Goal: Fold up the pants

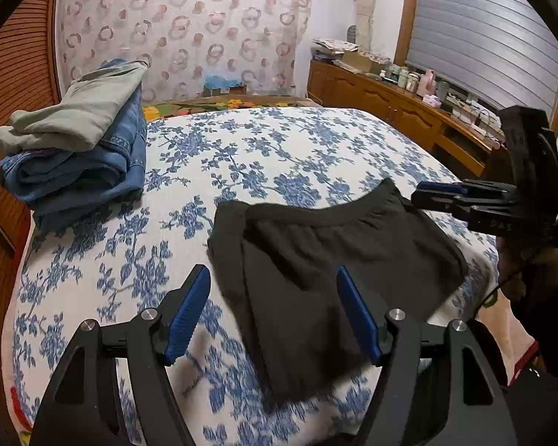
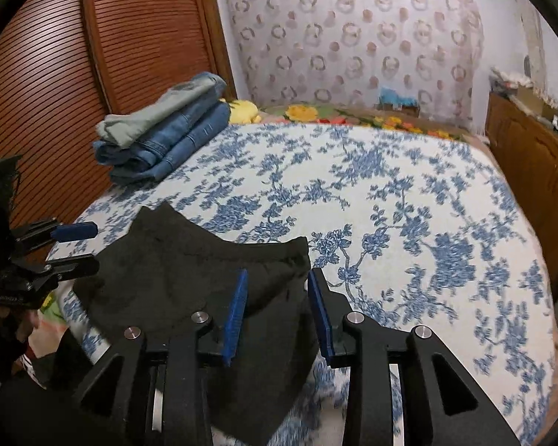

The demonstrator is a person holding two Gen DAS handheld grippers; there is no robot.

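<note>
Blue ribbed pads of my left hand-held gripper [image 1: 273,316] fill the bottom of the left wrist view, spread wide apart with nothing between them, hovering above the near part of the black pants [image 1: 327,260]. My right hand-held gripper [image 2: 277,316] sits just as close in its own view; its two blue pads stand apart with a clear gap, so I read it as released too, poised over the right-hand corner of the waistband, and I cannot tell whether it brushes the cloth. The pants lie on the bed [image 1: 279,148], on a white cover printed with blue flowers, near the edge closest to me. They already look folded into a compact, roughly rectangular bundle: the gathered elastic waistband runs along the far edge, and a doubled layer of fabric shows along the left side. No full-length leg trails out, though the near end slopes over the bed's edge and is partly hidden by the gripper frames. I judge the folding to be mostly done, with perhaps a final fold, some smoothing, or a move to the stack left. That stack [image 1: 78,141], of folded blue jeans with a pale grey-green garment on top, rests at the far left of the bed, well apart from the black pants, beside a slatted wooden wardrobe [image 2: 55,74].
</note>
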